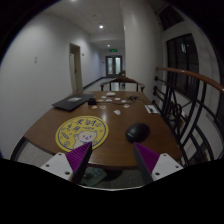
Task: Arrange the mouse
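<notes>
I held my gripper (108, 155) low over the near edge of a long wooden table (105, 135), its two fingers spread wide apart with nothing between them, the purple pads (78, 156) facing each other across open air. The black mouse (137, 131) lay on the bare wood ahead of the right finger, toward the table's right edge and not far from the near edge; my fingers were clear of it, not touching. To the left of the mouse, just ahead of my left finger, sat a round yellow mat (83, 129) with a cartoon figure printed on it, lying flat and apart from the mouse. Farther along, by the left edge, a dark closed laptop (70, 103) rested flat. Toward the far end some small pale items (122, 101) were scattered on the wood, too small for me to tell what they were, and a white card or paper (151, 108) lay by the right edge. Beyond the table a corridor (112, 50) ran on with ceiling lights, and a curved handrail (190, 77) swept along the right.
</notes>
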Motion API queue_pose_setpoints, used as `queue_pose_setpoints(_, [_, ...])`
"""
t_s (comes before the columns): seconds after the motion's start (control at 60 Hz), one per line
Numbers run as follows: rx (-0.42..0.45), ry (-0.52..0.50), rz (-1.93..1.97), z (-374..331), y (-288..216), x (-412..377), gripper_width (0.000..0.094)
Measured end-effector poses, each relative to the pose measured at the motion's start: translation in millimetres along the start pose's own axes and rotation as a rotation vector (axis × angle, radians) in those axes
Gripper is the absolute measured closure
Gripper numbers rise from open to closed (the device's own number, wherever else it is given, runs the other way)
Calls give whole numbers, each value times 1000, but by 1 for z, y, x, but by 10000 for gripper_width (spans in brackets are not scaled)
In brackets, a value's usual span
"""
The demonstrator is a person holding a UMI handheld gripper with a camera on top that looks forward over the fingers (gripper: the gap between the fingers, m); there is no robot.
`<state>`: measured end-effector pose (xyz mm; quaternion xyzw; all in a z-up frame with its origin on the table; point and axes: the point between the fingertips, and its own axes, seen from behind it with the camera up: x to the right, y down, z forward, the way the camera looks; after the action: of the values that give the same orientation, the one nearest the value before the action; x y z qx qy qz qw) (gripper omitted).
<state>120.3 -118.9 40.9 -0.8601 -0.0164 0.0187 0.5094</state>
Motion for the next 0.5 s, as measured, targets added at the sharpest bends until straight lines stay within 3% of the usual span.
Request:
queue_pose_setpoints(0.25, [-20, -17, 30, 14, 7, 12, 86])
queue_pose_setpoints(0.5, [-54, 30, 29, 47, 16, 39, 86])
